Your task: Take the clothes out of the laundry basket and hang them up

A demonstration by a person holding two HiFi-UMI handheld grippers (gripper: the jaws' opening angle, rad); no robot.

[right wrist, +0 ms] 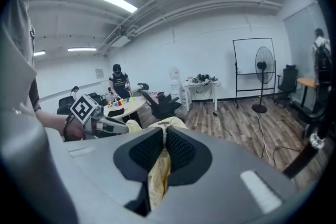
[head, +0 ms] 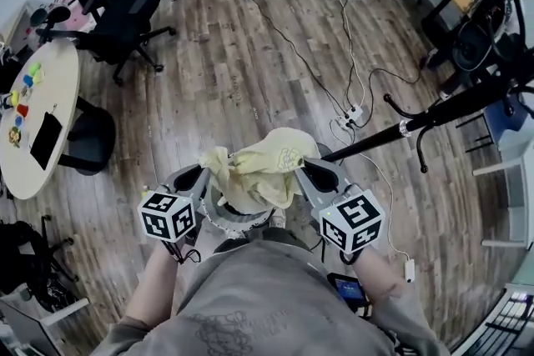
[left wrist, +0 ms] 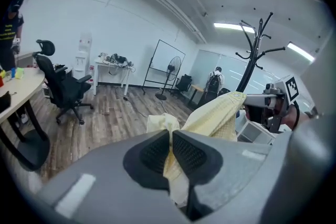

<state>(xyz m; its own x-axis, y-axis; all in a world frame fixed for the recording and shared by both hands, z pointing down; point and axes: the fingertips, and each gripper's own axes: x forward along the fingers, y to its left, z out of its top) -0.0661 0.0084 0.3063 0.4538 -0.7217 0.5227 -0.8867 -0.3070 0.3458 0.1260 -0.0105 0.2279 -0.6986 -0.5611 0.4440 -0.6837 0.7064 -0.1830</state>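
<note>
— Where is the yellow garment (head: 263,171) hanging now?
— You are holding it above the laundry basket (head: 219,218), stretched sideways. The left tool (head: 203,172) and the right tool (head: 310,171) are each clamping one edge, pointing forward and slightly down.
— And the coat stand (head: 450,108)?
— It is standing farther off to your right, so your right hand is nearer.

Bright ceiling light, fisheye-warped edges
</note>
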